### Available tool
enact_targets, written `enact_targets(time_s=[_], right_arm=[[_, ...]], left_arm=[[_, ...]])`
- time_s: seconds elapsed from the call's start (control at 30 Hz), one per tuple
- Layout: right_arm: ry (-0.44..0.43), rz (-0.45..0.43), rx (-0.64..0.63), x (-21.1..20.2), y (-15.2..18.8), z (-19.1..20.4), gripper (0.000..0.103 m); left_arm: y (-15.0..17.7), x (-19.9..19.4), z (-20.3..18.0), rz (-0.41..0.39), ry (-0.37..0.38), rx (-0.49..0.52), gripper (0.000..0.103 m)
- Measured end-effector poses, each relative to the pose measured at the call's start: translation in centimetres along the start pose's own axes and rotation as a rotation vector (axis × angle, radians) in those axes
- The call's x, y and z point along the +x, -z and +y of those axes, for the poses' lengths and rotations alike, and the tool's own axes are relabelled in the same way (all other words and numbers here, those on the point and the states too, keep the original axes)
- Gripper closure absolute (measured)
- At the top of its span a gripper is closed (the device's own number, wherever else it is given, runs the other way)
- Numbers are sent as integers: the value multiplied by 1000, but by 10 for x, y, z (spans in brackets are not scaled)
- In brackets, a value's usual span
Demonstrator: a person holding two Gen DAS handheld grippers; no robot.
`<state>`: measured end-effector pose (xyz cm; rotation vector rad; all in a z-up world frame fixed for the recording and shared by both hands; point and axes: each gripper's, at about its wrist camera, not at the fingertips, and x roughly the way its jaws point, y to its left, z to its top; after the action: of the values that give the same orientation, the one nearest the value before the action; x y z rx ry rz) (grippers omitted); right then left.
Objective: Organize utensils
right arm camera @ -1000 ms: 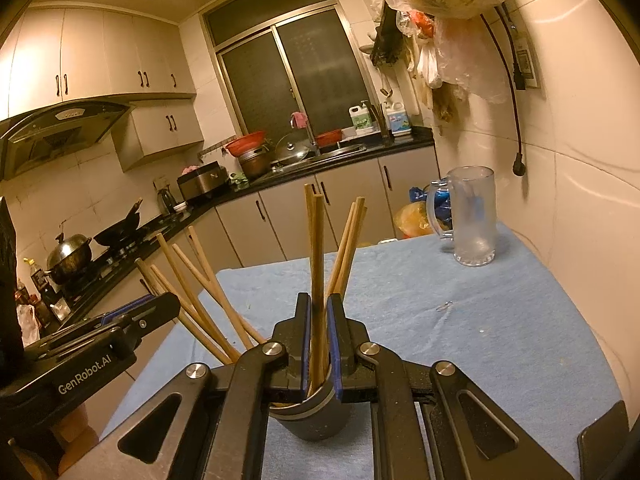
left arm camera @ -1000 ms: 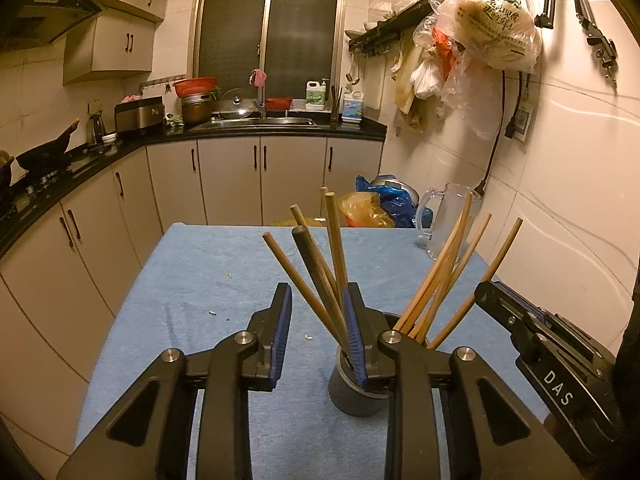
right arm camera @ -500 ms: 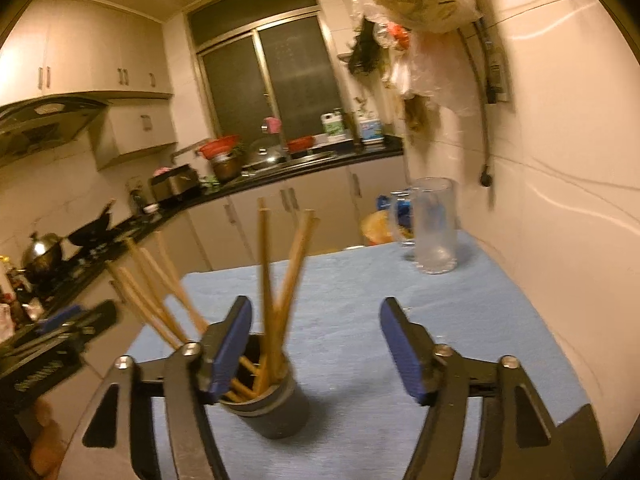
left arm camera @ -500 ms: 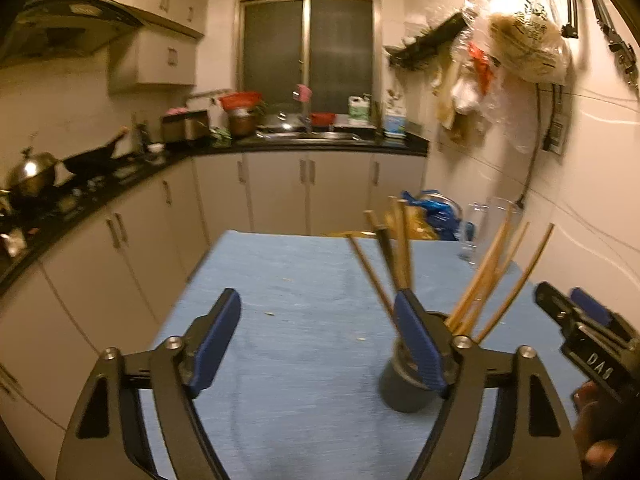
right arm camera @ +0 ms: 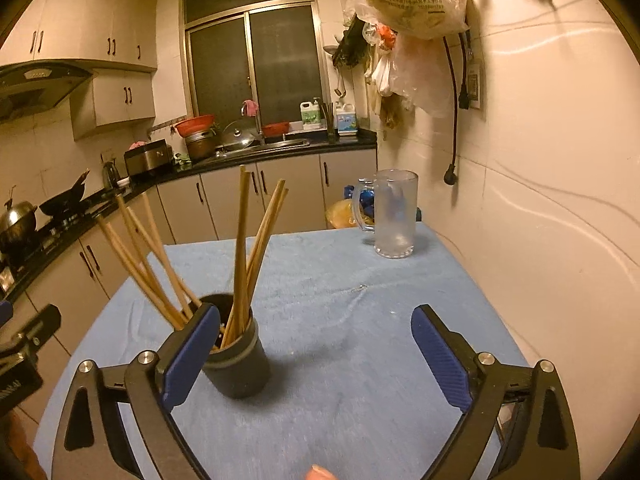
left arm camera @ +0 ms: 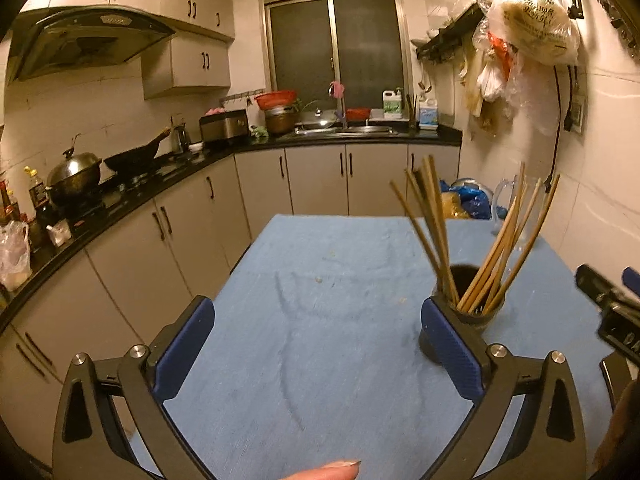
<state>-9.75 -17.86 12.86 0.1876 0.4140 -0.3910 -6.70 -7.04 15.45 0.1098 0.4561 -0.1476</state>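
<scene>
A dark grey utensil cup (right arm camera: pixel 240 364) stands on the blue tablecloth (right arm camera: pixel 360 280) with several wooden chopsticks (right arm camera: pixel 244 248) fanned out in it. In the left wrist view the cup (left arm camera: pixel 480 316) sits just behind my right finger, chopsticks (left arm camera: pixel 496 248) leaning both ways. My left gripper (left arm camera: pixel 316 344) is wide open and empty, to the left of the cup. My right gripper (right arm camera: pixel 316 344) is wide open and empty, its left finger (right arm camera: pixel 188 356) in front of the cup. The right gripper also shows at the right edge of the left wrist view (left arm camera: pixel 608 312).
A frosted glass mug (right arm camera: pixel 394 216) stands at the table's far right corner by the tiled wall (right arm camera: pixel 540 200). Kitchen cabinets and a black counter (left arm camera: pixel 160 172) with pots run along the left and back. Plastic bags (right arm camera: pixel 408 8) hang on the wall above.
Both grippers have opened wide, letting go of the chopsticks they held in the cup, and have drawn back and apart. The chopsticks stay in the cup.
</scene>
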Motion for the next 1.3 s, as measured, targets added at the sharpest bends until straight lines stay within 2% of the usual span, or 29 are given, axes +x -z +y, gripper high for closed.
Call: enact_targets(time_s=[0.13,0.23,0.47,0.8,1.3], right_arm=[[19,-8,1,-21,9,-4,3],[28,-11,-3,-36,18,-3,2],[27,30,-12,-63,57,7,2],[37,49,-33,-77,82,16,2],[61,70,-48,-68,86,19,2]], left_arm=[[16,-6,11,49,12,-1,0],[28,-12,15,59,-8,2,0],[56,-28,24,76,-106,30,0],[83,-44,15,85,-66,73,0],[86,-39,10,102,-37,70,0]])
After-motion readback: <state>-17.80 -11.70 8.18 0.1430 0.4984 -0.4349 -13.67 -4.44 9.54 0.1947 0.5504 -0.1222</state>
